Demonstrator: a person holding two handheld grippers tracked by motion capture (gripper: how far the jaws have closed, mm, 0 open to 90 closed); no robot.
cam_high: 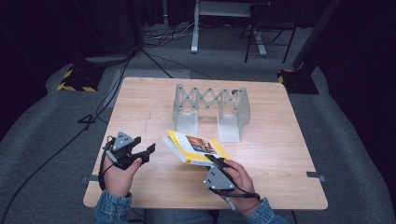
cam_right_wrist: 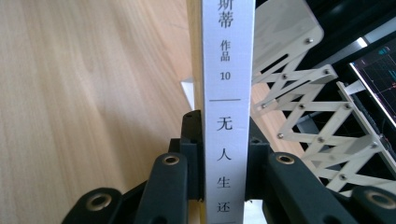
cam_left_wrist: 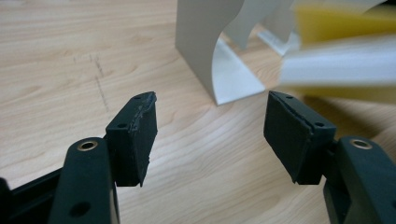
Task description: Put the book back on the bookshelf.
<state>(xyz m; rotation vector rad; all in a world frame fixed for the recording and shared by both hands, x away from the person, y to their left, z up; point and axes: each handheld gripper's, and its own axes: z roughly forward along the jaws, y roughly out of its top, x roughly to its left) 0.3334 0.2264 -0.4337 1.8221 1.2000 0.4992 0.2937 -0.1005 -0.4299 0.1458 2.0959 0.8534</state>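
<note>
A yellow-covered book [cam_high: 195,147] with a white spine hangs tilted just above the wooden table [cam_high: 140,105], near its front middle. My right gripper [cam_high: 217,162] is shut on the book's near end. In the right gripper view the white spine [cam_right_wrist: 229,93] with printed characters stands upright, with the pads of that gripper [cam_right_wrist: 226,161] pressing on both of its sides. My left gripper [cam_high: 144,146] is to the left of the book, apart from it. Its jaws [cam_left_wrist: 210,135] stand open over bare wood, and the blurred book [cam_left_wrist: 341,60] lies beyond its right jaw.
A grey metal expanding book rack [cam_high: 211,108] stands at the middle of the table, behind the book. Its near plate [cam_left_wrist: 219,60] is just ahead of the left gripper, and its scissor links [cam_right_wrist: 317,126] lie right of the spine. Stands and cables sit on the floor beyond.
</note>
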